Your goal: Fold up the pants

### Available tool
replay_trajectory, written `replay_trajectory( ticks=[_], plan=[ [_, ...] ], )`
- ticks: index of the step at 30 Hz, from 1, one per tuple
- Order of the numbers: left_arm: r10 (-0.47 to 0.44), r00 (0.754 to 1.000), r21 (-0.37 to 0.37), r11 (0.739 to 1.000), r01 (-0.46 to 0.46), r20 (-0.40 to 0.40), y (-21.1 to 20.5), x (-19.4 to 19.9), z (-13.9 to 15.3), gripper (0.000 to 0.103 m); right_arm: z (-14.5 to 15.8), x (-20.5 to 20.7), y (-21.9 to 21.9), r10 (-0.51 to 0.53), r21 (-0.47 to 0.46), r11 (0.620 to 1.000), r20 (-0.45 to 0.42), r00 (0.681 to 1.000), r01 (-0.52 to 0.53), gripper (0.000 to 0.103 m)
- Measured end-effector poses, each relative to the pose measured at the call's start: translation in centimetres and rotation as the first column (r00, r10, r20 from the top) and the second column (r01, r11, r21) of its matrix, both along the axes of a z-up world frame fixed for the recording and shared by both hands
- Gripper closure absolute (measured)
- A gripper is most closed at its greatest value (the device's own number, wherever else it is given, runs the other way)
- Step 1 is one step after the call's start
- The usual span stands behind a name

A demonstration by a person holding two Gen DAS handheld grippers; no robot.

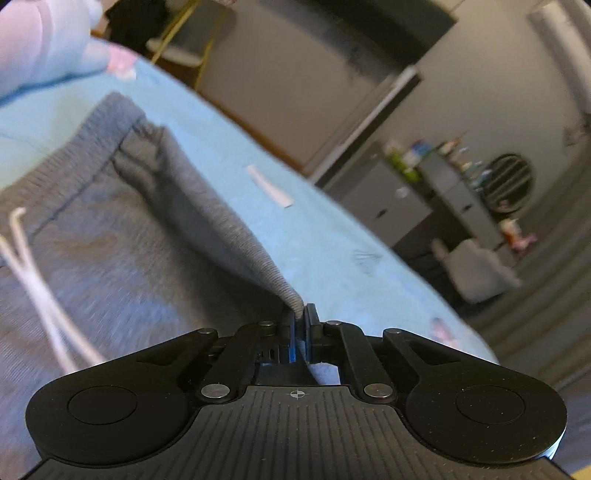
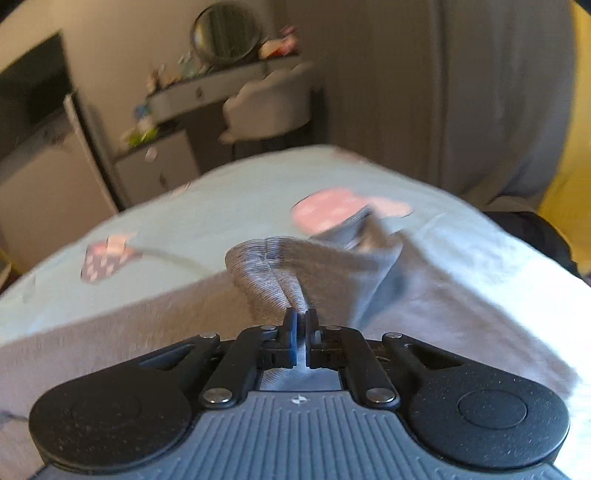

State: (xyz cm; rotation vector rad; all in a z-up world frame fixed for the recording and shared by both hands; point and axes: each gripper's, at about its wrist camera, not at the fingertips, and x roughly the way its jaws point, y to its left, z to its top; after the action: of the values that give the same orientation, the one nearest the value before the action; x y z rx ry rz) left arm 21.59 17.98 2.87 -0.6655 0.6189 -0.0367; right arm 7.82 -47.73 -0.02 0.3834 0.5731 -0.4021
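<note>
Left wrist view: black two-finger left gripper, jaws pressed together, pinching a ribbed grey knit edge of the grey cotton-jersey sweatpants. Fabric pulled up from the pinch into a taut, narrow ridge running away toward the ribbed waistband; fine parallel ribs along that lifted edge, softer heathered knit on the flat body below. Dark stitched seam curving under the waistband. Two thin white drawstring cords crossing over the grey cloth at left, blurred. Pants spread on a pale turquoise bed sheet, smooth and lightly creased, with a small white rectangular strip lying flat on it beyond the ridge. Pale lilac soft bundle at the far upper left corner, nature unclear.

Right wrist view: black two-finger right gripper, jaws pressed together, pinching a bunched fold of the same grey knit pants. Ribbed cloth gathered into a rounded hump just past the fingertips, a blurred flap trailing to the right. Same turquoise sheet underneath, printed with a pink rounded patch and a dark-and-pink patch. Beyond the bed, blurred: grey dresser, round mirror, pale upholstered chair.
</note>
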Motion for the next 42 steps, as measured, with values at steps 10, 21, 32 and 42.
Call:
replay_trajectory(
  ticks=[10, 21, 32, 42],
  plan=[
    [-0.029, 0.998, 0.099, 0.994, 0.034, -0.047, -1.5, -17.0, 0.1, 0.097, -0.4, -9.9, -6.1, -0.144, 0.199, 0.97, 0.025, 0.989, 0.136, 0.1],
    [0.154, 0.983, 0.151, 0.979, -0.139, -0.096, 1.7, -20.3, -0.6, 0.05, -7.2, -7.5, -8.3, -0.215, 0.543, 0.822, 0.018, 0.977, 0.17, 0.055],
    [0.316, 0.935, 0.069, 0.948, -0.309, -0.159, 7.7, -17.7, -2.4, 0.039, -8.5, -4.8, -7.9, -0.187, 0.613, 0.779, 0.033, 0.982, 0.128, 0.088],
    [0.235, 0.939, -0.001, 0.97, -0.243, -0.251, 9.0, -12.5, -4.7, 0.084, -6.6, -3.3, -6.6, -0.164, 0.506, 0.85, -0.009, 0.986, 0.146, 0.098]
  ],
)
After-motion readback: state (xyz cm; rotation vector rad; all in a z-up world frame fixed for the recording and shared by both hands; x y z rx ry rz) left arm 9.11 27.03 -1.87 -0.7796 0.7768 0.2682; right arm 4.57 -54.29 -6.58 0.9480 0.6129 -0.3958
